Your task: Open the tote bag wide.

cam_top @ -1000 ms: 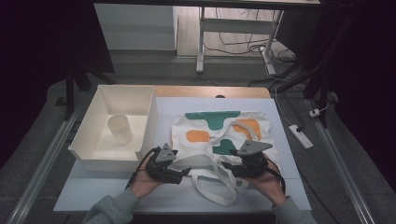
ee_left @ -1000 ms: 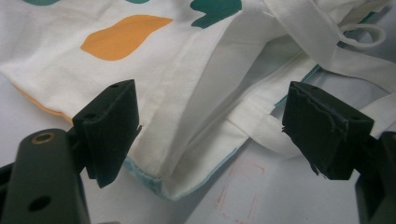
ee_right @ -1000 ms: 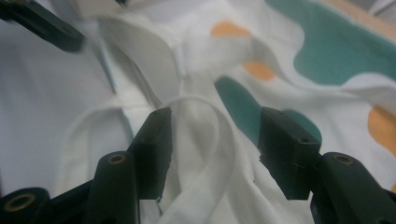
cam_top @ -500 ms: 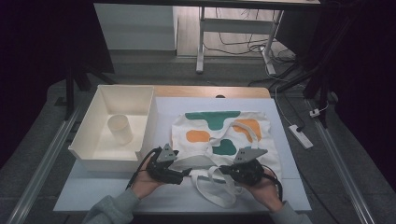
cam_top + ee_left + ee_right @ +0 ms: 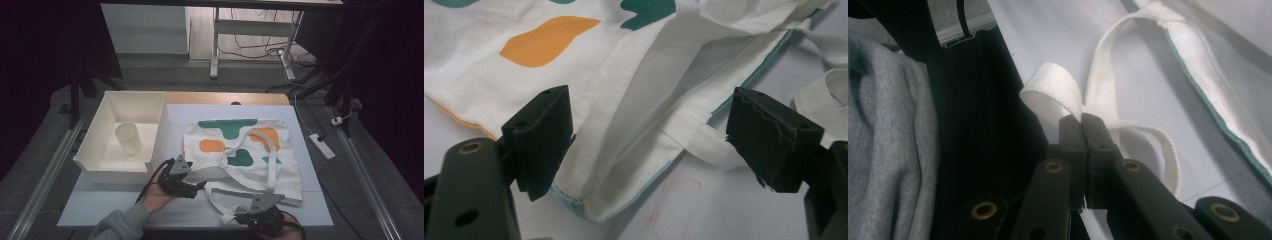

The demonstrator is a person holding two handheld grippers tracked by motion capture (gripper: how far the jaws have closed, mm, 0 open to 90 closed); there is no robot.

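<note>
A white tote bag (image 5: 250,150) with green and orange shapes lies flat on the pale table (image 5: 310,210), its mouth toward me. My left gripper (image 5: 200,187) sits at the bag's near left corner. In the left gripper view its jaws stand wide open (image 5: 649,135), with the bag's hem (image 5: 624,165) lying between them untouched. My right gripper (image 5: 239,218) is at the table's near edge. It is shut (image 5: 1080,120) on the bag's white strap (image 5: 1053,92), which loops over the tips and trails back to the bag.
A white open box (image 5: 100,165) stands at the left with a white cup (image 5: 129,138) inside. A grey sleeve (image 5: 117,225) comes in from below. A power strip (image 5: 322,146) lies on the floor to the right.
My right gripper has moved from beside the bag's mouth to the table's near edge, and the strap has stretched out toward it. The left gripper has stayed put.
</note>
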